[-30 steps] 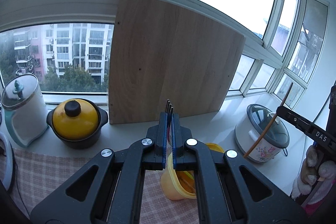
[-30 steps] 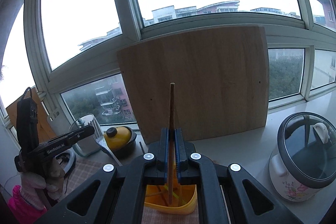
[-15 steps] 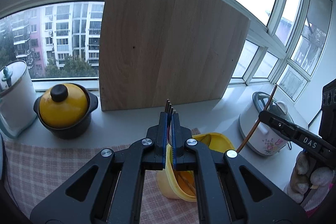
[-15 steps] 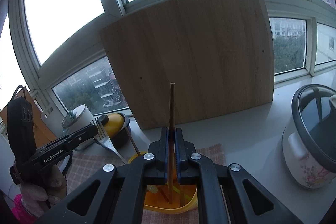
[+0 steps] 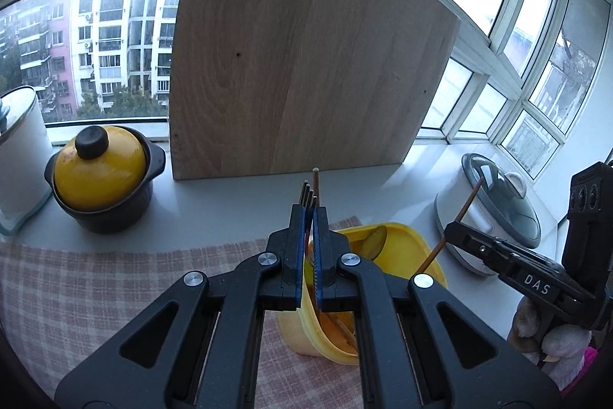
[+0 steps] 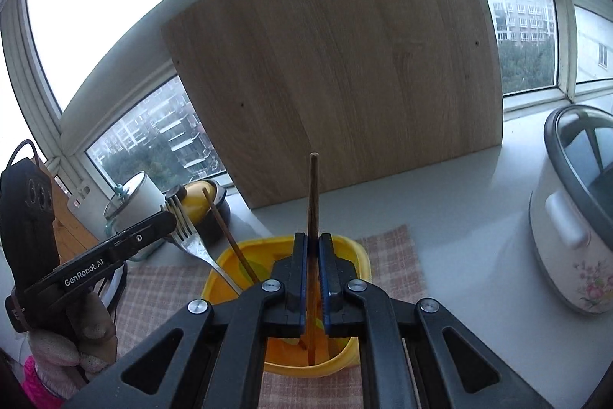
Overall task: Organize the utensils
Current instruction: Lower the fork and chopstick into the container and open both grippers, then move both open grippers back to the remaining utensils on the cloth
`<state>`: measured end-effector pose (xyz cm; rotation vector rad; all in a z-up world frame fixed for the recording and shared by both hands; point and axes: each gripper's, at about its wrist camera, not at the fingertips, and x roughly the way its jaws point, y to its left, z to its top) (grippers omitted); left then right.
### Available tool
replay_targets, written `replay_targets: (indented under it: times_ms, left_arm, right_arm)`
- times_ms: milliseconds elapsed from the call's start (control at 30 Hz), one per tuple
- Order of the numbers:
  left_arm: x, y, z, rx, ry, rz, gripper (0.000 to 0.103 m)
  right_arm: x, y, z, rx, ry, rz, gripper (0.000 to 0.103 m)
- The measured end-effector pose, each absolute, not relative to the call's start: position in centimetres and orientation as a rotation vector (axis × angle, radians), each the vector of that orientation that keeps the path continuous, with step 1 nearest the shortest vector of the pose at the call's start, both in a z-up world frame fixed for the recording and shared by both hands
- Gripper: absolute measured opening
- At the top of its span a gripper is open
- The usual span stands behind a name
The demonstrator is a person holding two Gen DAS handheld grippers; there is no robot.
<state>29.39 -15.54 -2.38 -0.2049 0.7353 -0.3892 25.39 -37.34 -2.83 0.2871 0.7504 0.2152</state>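
A yellow plastic container [image 5: 398, 240] [image 6: 237, 257] stands on a checked cloth [image 5: 95, 286] and holds several utensils. My left gripper [image 5: 308, 213] is shut on a metal fork [image 6: 191, 242], tines up, its handle reaching into the container. My right gripper [image 6: 314, 240] is shut on a brown chopstick [image 6: 312, 194] held upright, its lower end inside the container. Another chopstick [image 6: 230, 236] leans in the container. The right gripper [image 5: 450, 230] also shows in the left wrist view.
A large wooden board [image 5: 299, 64] leans against the window behind. A yellow-lidded black pot [image 5: 99, 175] and a white canister [image 5: 19, 148] stand at the left. A white rice cooker [image 6: 574, 217] stands at the right on the grey sill.
Both grippers have come down and forward toward the yellow container. The fork handle and the chopstick now reach into it. Both stay shut.
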Motion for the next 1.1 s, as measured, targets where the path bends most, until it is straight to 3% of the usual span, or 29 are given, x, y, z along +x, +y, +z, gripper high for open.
replay_targets:
  times_ms: [300,367,400,433,500,600,1100]
  left_arm:
    - [29.3,-15.6,-2.4,-0.211,0.734,-0.422,0.003]
    - [29.1,-15.6,-2.1,-0.201,0.731,-0.422,0.012]
    - [29.0,-15.5,-1.9,-0.200,0.727,-0.421,0.022]
    - [28.9,-15.5,-1.8,-0.199,0.721,-0.420,0.029]
    - [28.5,-15.2,-1.5,-0.200,0.710,-0.414,0.029]
    - [28.2,-14.8,-1.3,-0.203,0.704,-0.411,0.029]
    - [25.1,-11.5,-1.1,-0.161,0.710,-0.372,0.031]
  right_arm:
    - [25.6,-36.7,-3.1,0.268,0.767,0.228,0.007]
    - [25.5,-36.8,-3.1,0.270,0.765,0.226,0.026]
    - [25.3,-36.9,-3.1,0.273,0.758,0.220,0.038]
    - [25.1,-37.0,-3.1,0.273,0.757,0.214,0.040]
    - [24.8,-37.2,-3.1,0.275,0.758,0.209,0.042]
    - [24.4,-37.3,-3.0,0.275,0.753,0.196,0.057]
    - [20.4,-37.2,-2.1,0.261,0.729,0.199,0.058]
